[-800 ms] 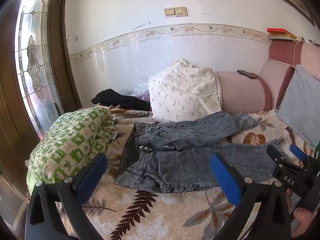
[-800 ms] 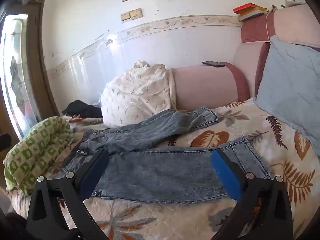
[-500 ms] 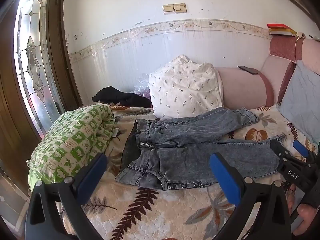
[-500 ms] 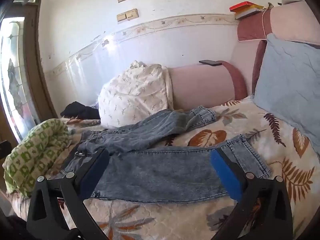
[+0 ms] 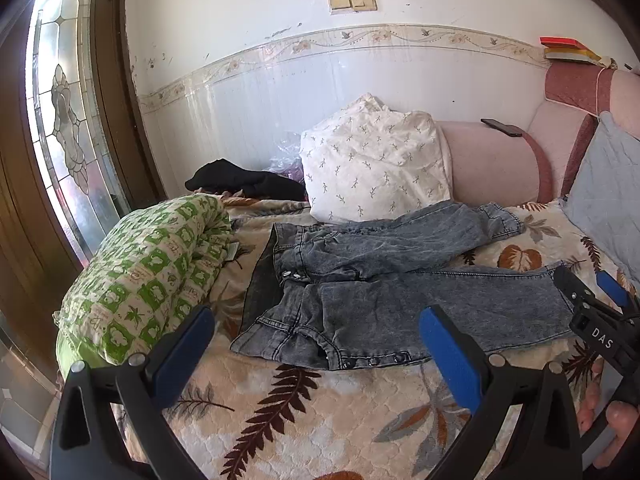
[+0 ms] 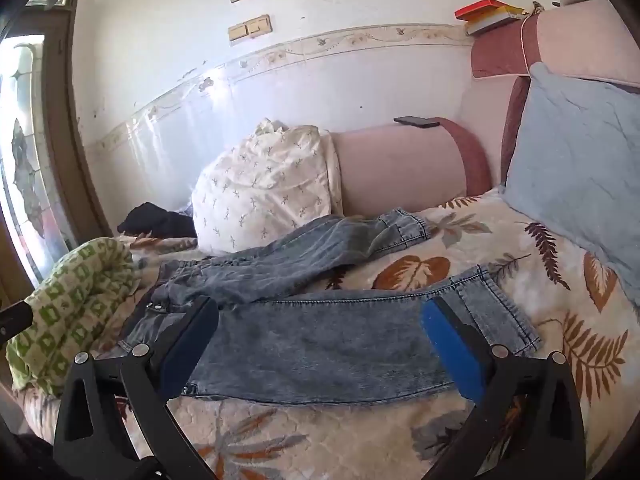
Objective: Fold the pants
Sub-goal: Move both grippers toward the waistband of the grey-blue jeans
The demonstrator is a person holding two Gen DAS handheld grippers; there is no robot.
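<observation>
— Where are the jeans point(image 5: 400, 292) lying?

— Spread on the leaf-print bedspread point(image 5: 320, 412), near the front edge of the bed. Waistband toward the left edge, beside the green-checked quilt roll point(image 5: 148, 276). Near leg straight along the front edge, hem toward the right; far leg angled back toward the white sprigged pillow point(image 5: 372, 168), hem just short of the pink padded bolster point(image 5: 492, 164).

— Left gripper point(image 5: 316, 356)?

— Above the bedspread, short of the waistband, tilted down toward it. Blue pads wide apart, nothing between them, nothing touched.

— And the right gripper point(image 6: 320, 344)?

— Likewise wide, empty, tilted down, hanging over the near leg between knee and hem. Visible too at the right edge of the left wrist view, a hand wrapped round its handle.

— How to do the first fold well?

— Probably best to bring one leg onto the other. Take the far leg at two points, close to the crotch and close to the hem, so the denim travels as one flat panel. Pinch one leg's cloth only, not the bedspread beneath. Lift low, carry toward the front edge, lay seam on seam.

— Anything to mind?

— The rumpled open fly and the creases in the far leg: worth smoothing first, else a lumpy fold. Heavy denim, likely to sag between two pinches, so keep it taut. Clearance from the pillow as well.
</observation>
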